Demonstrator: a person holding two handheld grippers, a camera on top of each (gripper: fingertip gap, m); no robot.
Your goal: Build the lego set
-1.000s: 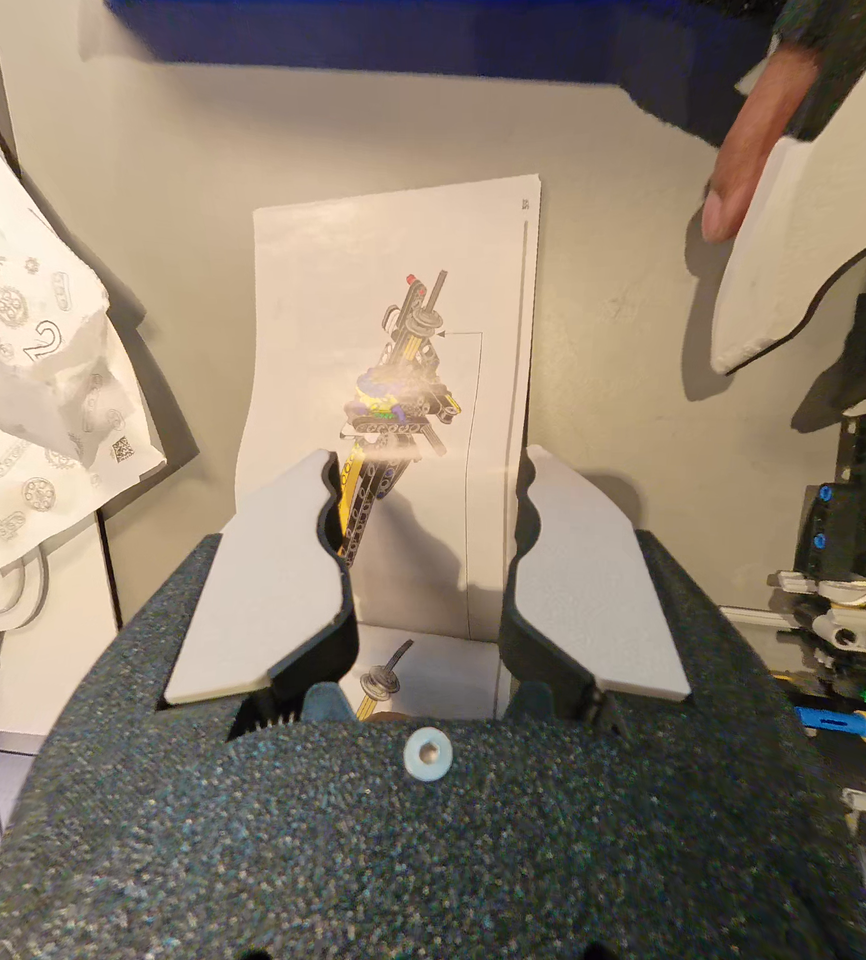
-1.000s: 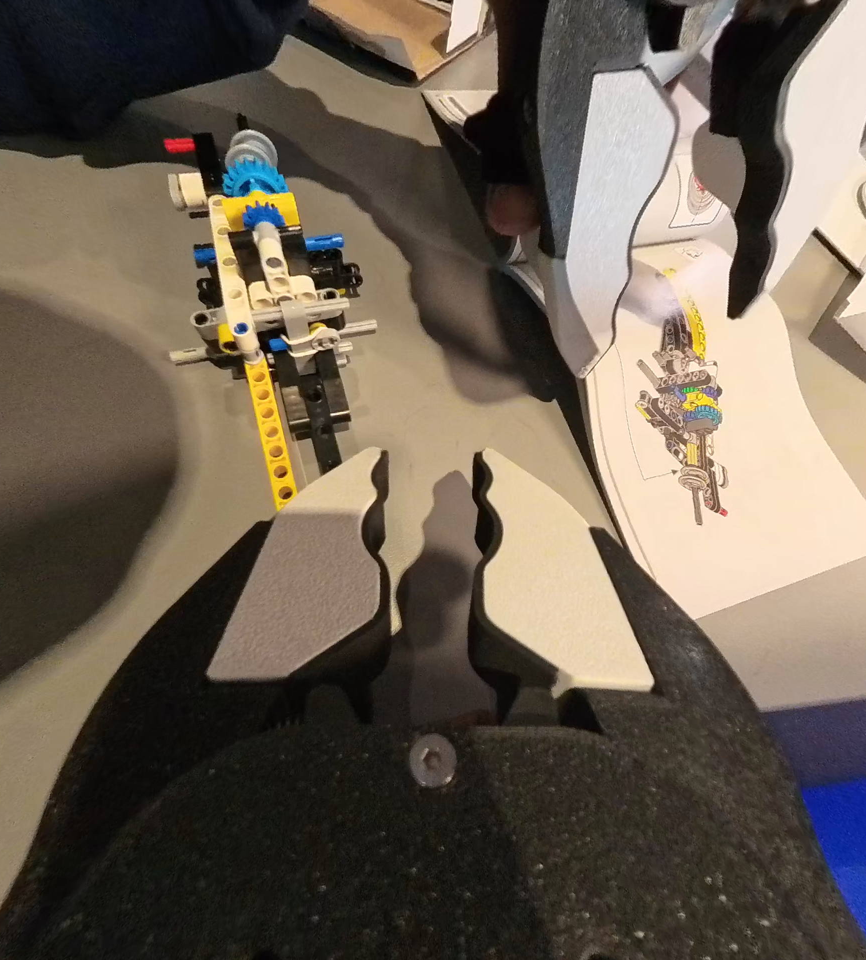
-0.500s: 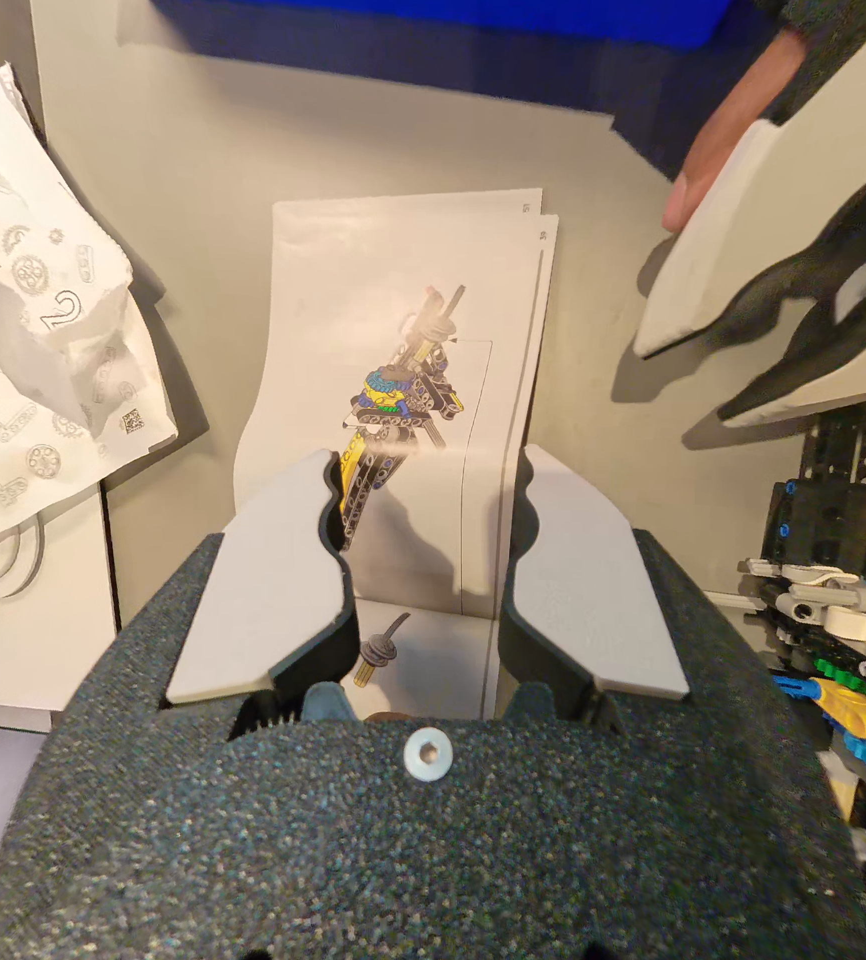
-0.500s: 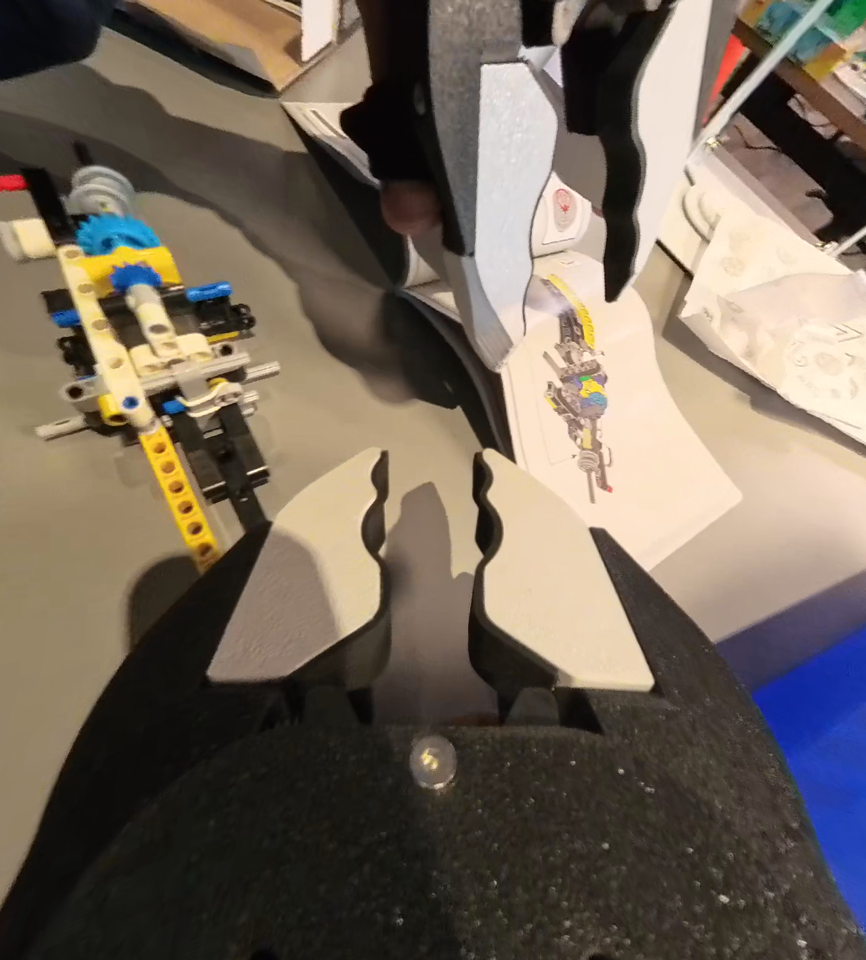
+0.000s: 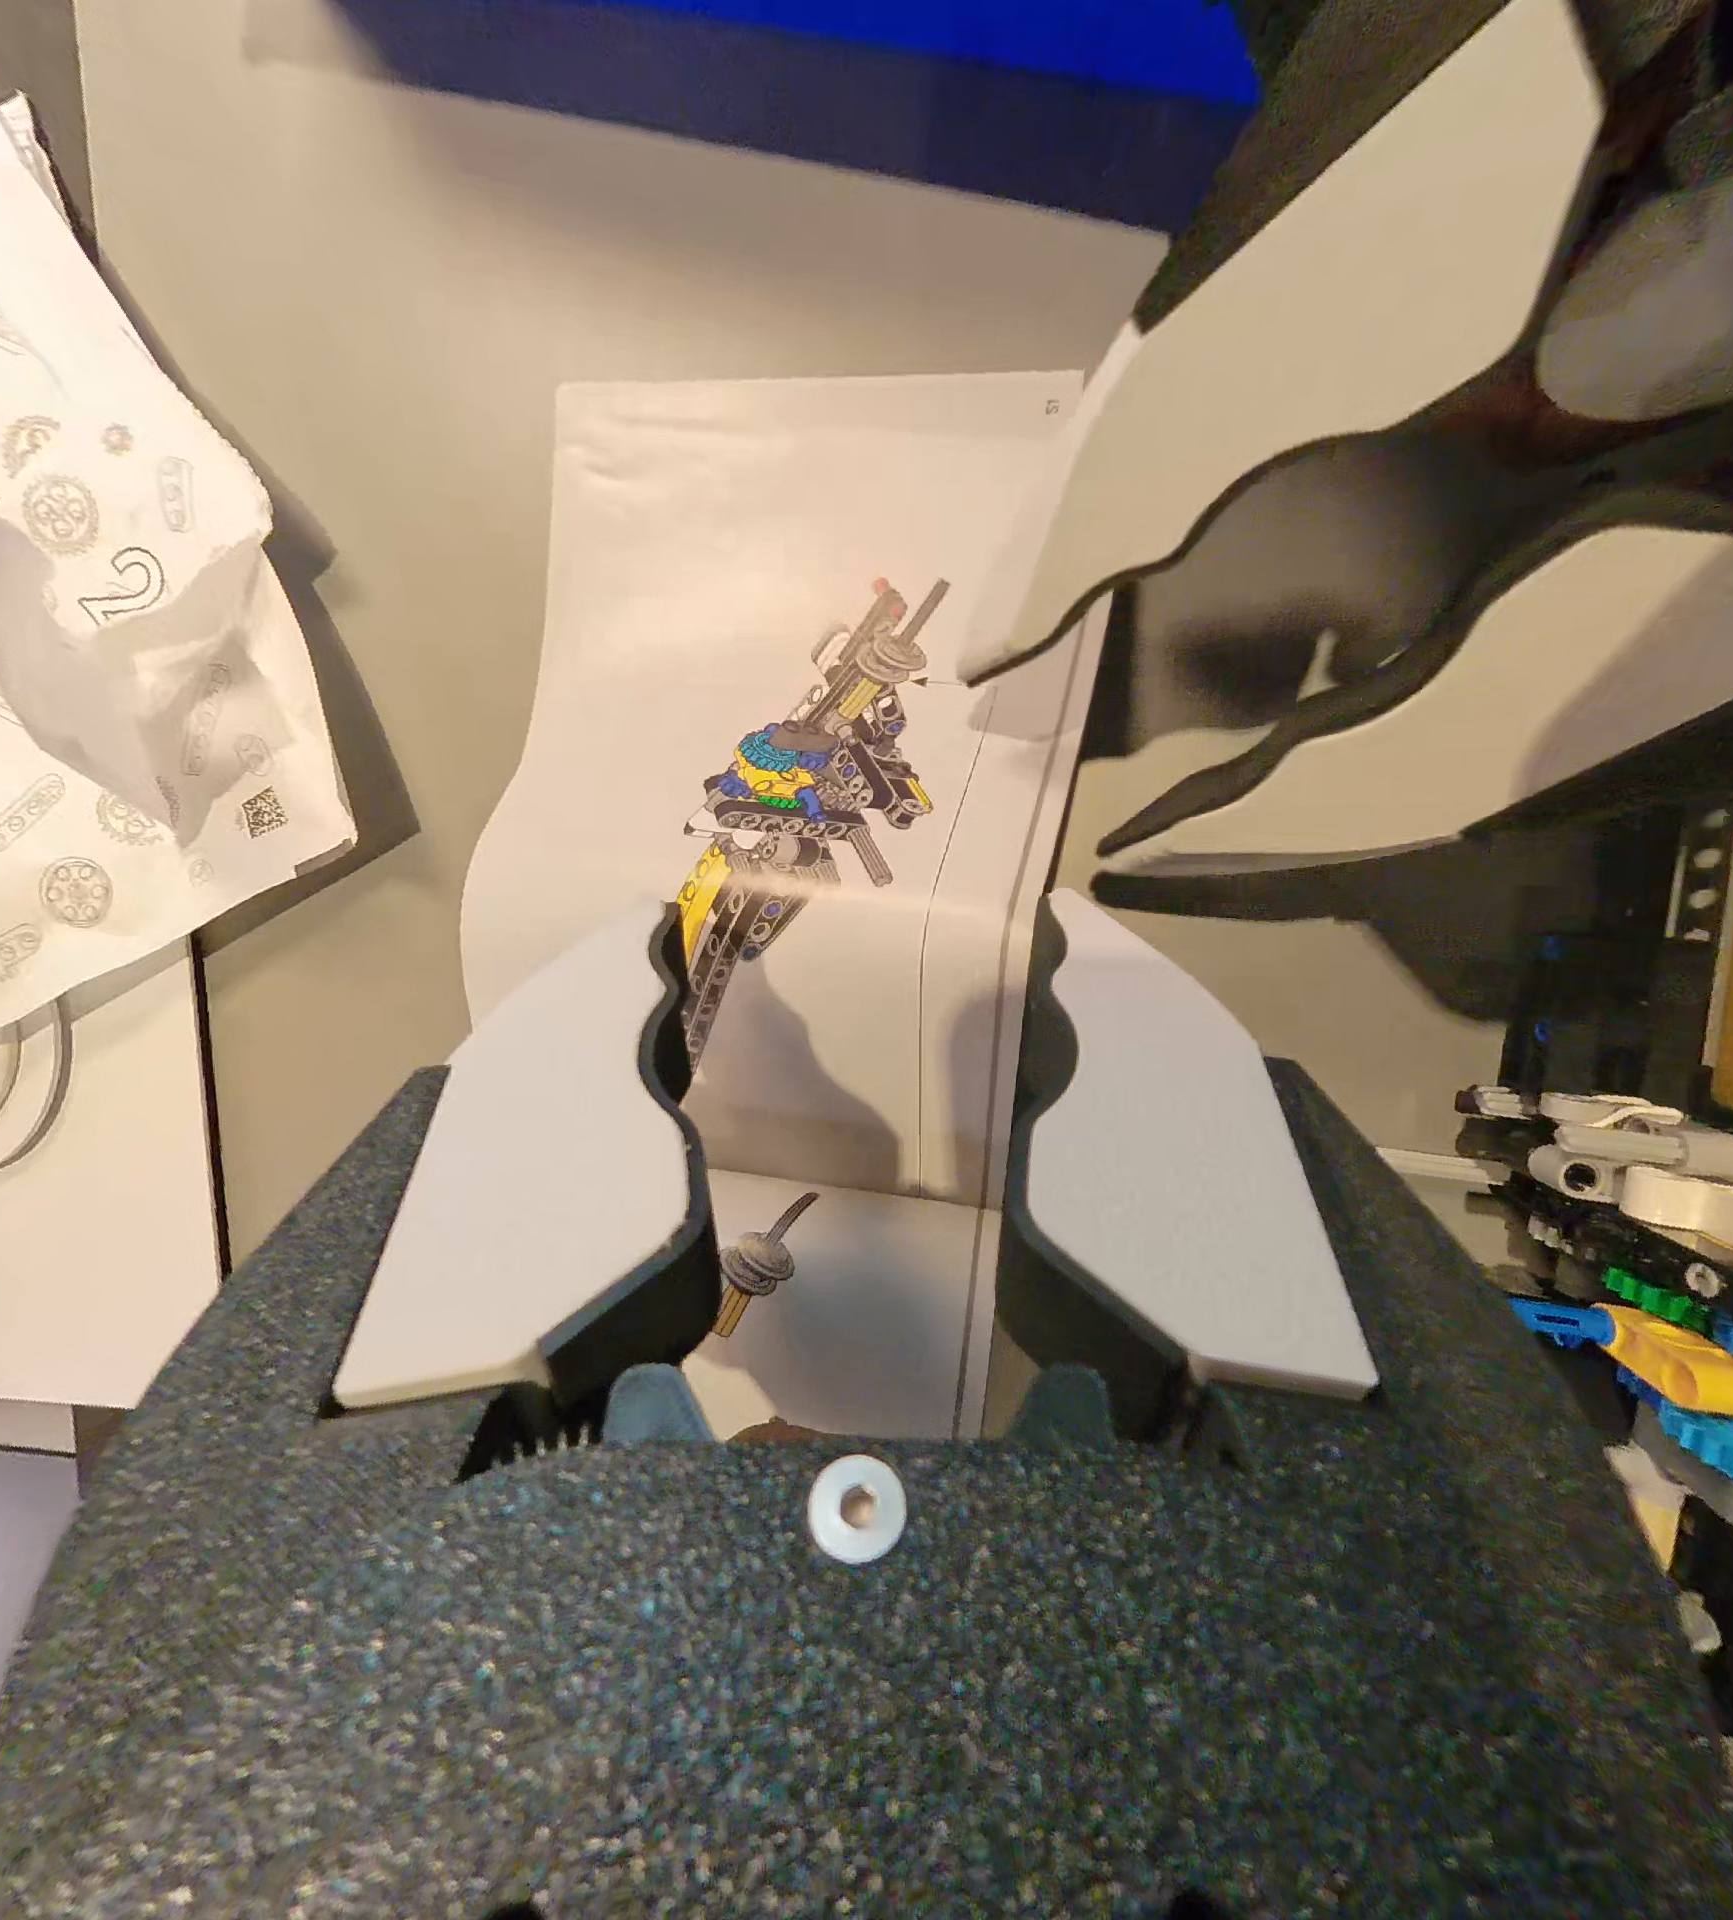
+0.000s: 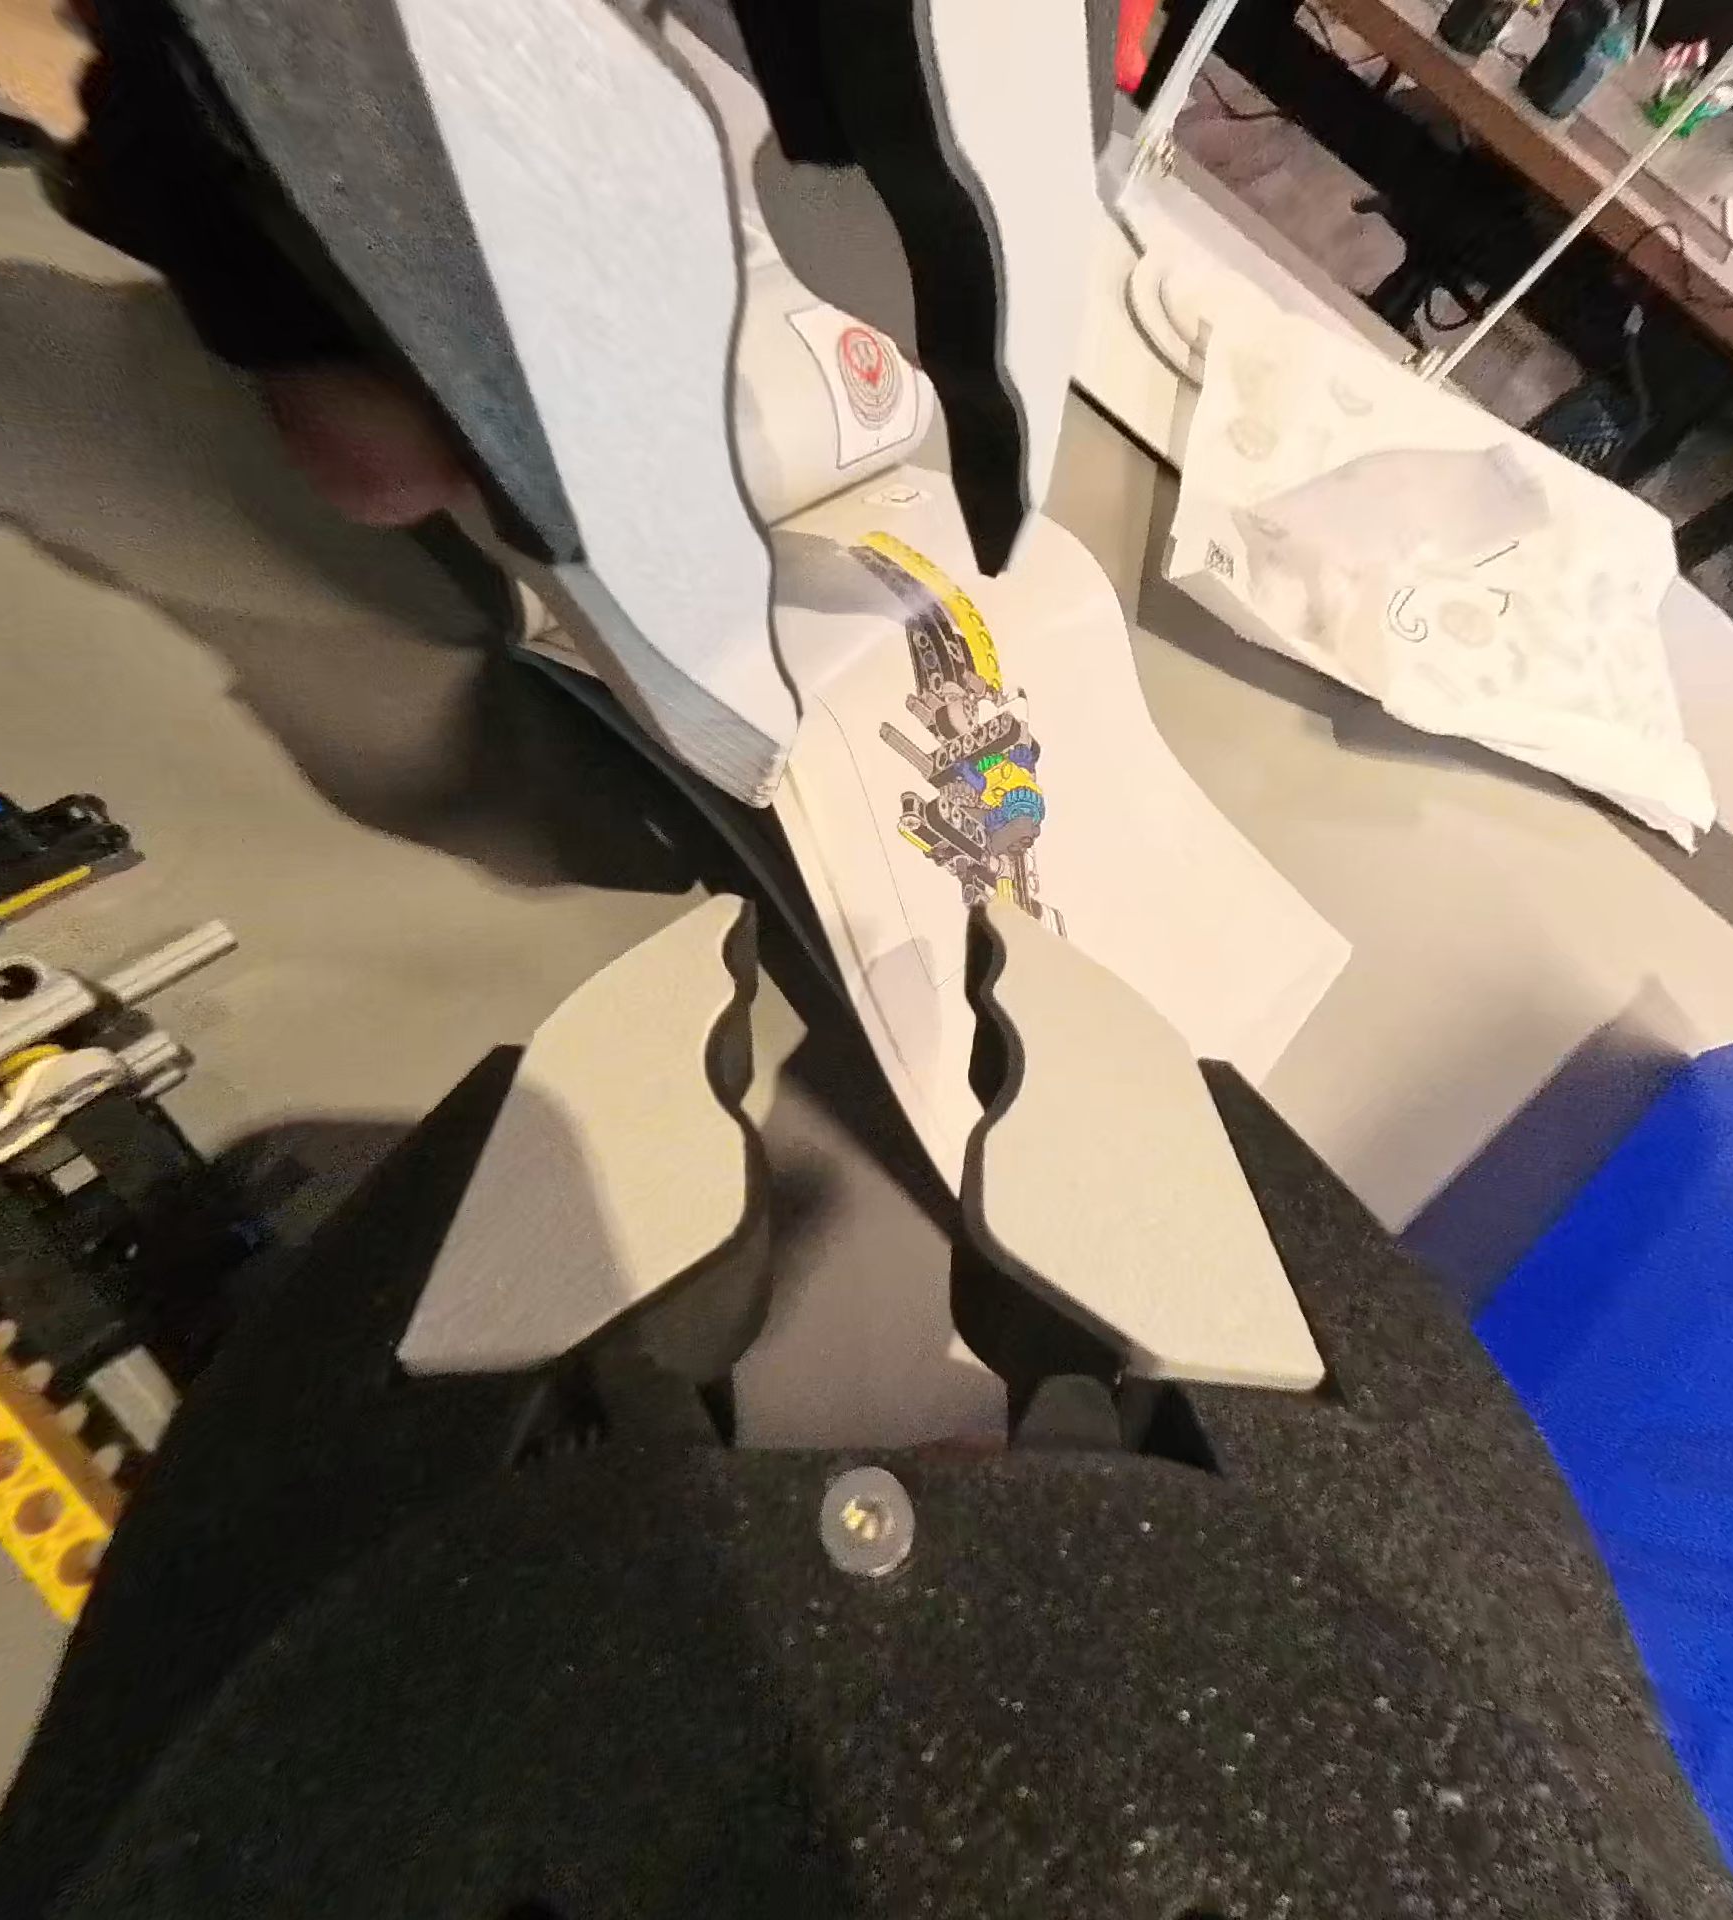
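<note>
The half-built lego model (image 5: 1662, 1247) of yellow, black, grey and blue parts lies on the grey table at the right edge of the left wrist view. It also shows at the left edge of the right wrist view (image 6: 20, 1101). An open instruction booklet (image 5: 789, 644) lies ahead. My left gripper (image 5: 851, 935) is open and empty above the booklet. My right gripper (image 6: 857, 935) is open and empty over the booklet's edge (image 6: 1101, 883). Each gripper shows in the other's view, the right one (image 5: 1038, 769) at the upper right and the left one (image 6: 883, 644) at the top.
A crumpled white parts bag (image 5: 62, 499) lies left of the booklet, and right of the booklet in the right wrist view (image 6: 1413, 582). A white box (image 5: 62, 1195) sits under it. A blue surface (image 6: 1672, 1403) borders the table. Shelves with clutter stand beyond (image 6: 1568, 156).
My right gripper has swung away from the model toward the booklet, close to the left gripper. The model has slid to the left edge of its view. The left gripper has barely moved.
</note>
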